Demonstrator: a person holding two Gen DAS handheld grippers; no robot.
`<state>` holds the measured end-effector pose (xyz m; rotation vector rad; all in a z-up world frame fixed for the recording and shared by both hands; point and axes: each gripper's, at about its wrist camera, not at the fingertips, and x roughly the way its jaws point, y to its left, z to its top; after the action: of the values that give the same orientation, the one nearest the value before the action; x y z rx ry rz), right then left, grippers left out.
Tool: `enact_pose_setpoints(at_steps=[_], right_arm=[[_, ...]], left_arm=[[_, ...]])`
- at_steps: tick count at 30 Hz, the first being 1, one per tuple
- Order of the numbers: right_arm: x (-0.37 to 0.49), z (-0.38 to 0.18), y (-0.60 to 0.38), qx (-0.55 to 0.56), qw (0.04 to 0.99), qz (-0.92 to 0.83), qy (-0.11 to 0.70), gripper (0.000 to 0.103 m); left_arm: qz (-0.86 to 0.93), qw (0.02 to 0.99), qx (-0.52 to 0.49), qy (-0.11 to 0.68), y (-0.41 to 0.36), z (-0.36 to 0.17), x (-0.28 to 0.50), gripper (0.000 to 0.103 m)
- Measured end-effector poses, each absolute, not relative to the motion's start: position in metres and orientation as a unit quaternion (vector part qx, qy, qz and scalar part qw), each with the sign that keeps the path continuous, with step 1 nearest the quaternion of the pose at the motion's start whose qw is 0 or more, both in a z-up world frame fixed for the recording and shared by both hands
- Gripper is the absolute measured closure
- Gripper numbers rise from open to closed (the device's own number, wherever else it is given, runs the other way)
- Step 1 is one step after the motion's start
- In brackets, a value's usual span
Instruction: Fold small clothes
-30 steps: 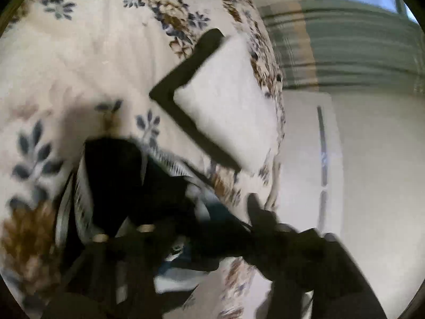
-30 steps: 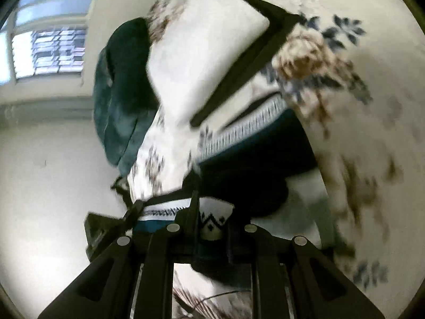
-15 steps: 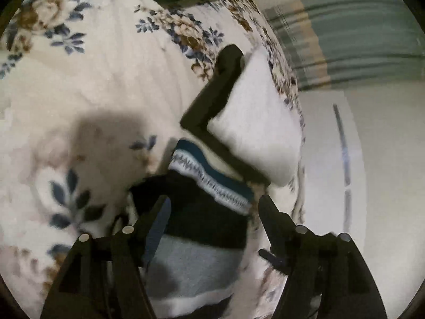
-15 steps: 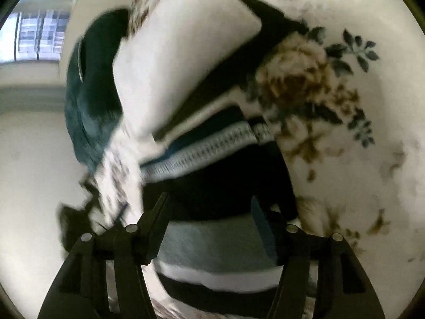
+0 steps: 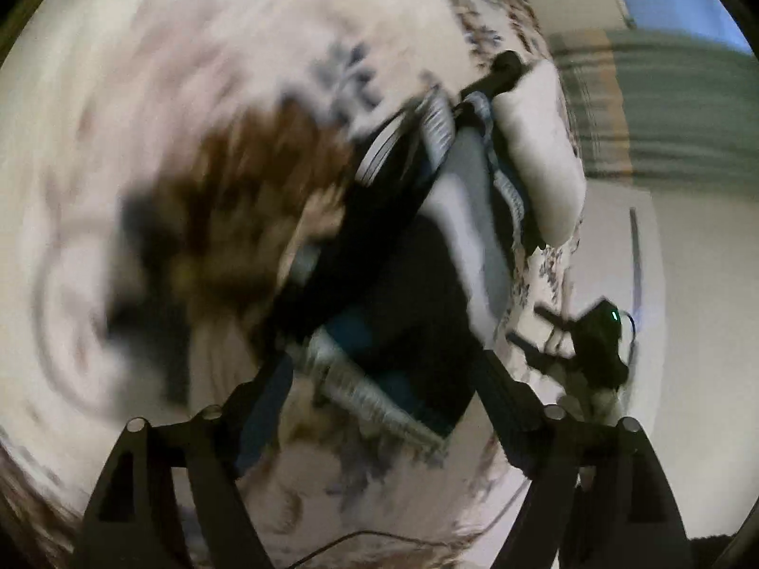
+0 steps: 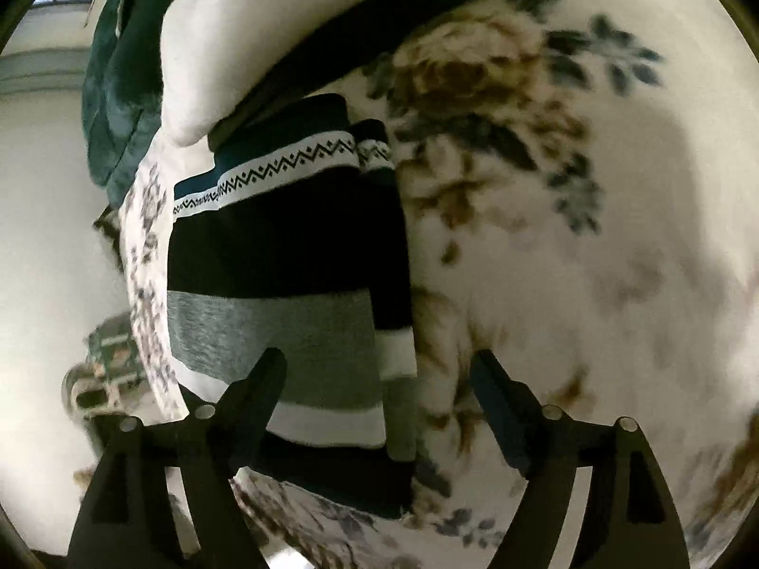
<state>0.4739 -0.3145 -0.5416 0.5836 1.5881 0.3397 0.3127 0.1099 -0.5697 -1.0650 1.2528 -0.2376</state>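
Note:
A small knit sweater (image 6: 289, 261) with black, grey, white and teal bands and a zigzag trim lies folded on the floral bedspread (image 6: 545, 237) near the bed's edge. It also shows in the left wrist view (image 5: 408, 284), blurred. My right gripper (image 6: 379, 398) is open and empty, hovering over the sweater's grey and white bands. My left gripper (image 5: 379, 403) is open and empty just above the sweater's trimmed edge.
A folded white and black garment (image 6: 265, 33) lies just beyond the sweater, also in the left wrist view (image 5: 541, 151). A dark green blanket (image 6: 118, 95) sits behind it. The bed's edge (image 5: 559, 275) drops to a pale floor with a small black device (image 5: 597, 346).
Both grippers let go of the sweater and opened. It now lies folded on the bed. The left gripper has swung round fast, blurring its view; the right gripper pulled back a little.

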Motion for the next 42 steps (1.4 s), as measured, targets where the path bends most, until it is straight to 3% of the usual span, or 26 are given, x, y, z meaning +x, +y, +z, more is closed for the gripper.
enact_pose_setpoints(at_steps=[7,13,14,16,17,21,28,30,32,37,38,42], right_arm=[[0.551,-0.599,-0.298,0.252,0.61,0.223,0.717,0.016],[0.582,-0.618,-0.263,0.286,0.589,0.283,0.701,0.014],[0.582,-0.619,-0.258,0.28,0.594,0.283,0.699,0.016],[0.576,-0.617,-0.255,0.273,0.605,0.291,0.689,0.048],[0.572,-0.616,-0.257,0.277,0.604,0.292,0.688,0.074],[0.537,-0.588,-0.276,0.314,0.637,0.273,0.649,0.081],[0.399,-0.541,-0.304,0.396,0.661,0.174,0.614,0.082],[0.347,-0.538,-0.308,0.416,0.661,0.136,0.609,0.082],[0.306,-0.546,-0.306,0.415,0.661,0.101,0.617,0.081],[0.264,-0.599,-0.315,0.403,0.614,0.046,0.677,0.064],[0.26,-0.595,-0.32,0.397,0.619,0.04,0.677,0.052],[0.254,-0.55,-0.35,0.347,0.655,0.031,0.671,0.048]], left_arm=[[-0.091,0.645,-0.573,0.497,0.071,-0.631,0.309,0.025],[-0.043,0.675,-0.601,0.425,0.067,-0.634,0.336,0.025],[-0.041,0.679,-0.606,0.412,0.068,-0.63,0.338,0.038],[-0.042,0.683,-0.604,0.409,0.073,-0.623,0.343,0.059],[-0.046,0.682,-0.606,0.406,0.077,-0.618,0.346,0.063],[-0.088,0.692,-0.58,0.421,0.096,-0.59,0.363,0.065],[-0.199,0.67,-0.517,0.494,0.125,-0.553,0.413,0.064],[-0.214,0.668,-0.473,0.533,0.117,-0.557,0.419,0.054],[-0.211,0.664,-0.442,0.565,0.109,-0.572,0.423,0.029],[-0.158,0.658,-0.445,0.587,0.113,-0.6,0.405,0.029],[-0.154,0.663,-0.445,0.581,0.114,-0.597,0.396,0.029],[-0.121,0.708,-0.414,0.559,0.121,-0.564,0.363,0.029]])
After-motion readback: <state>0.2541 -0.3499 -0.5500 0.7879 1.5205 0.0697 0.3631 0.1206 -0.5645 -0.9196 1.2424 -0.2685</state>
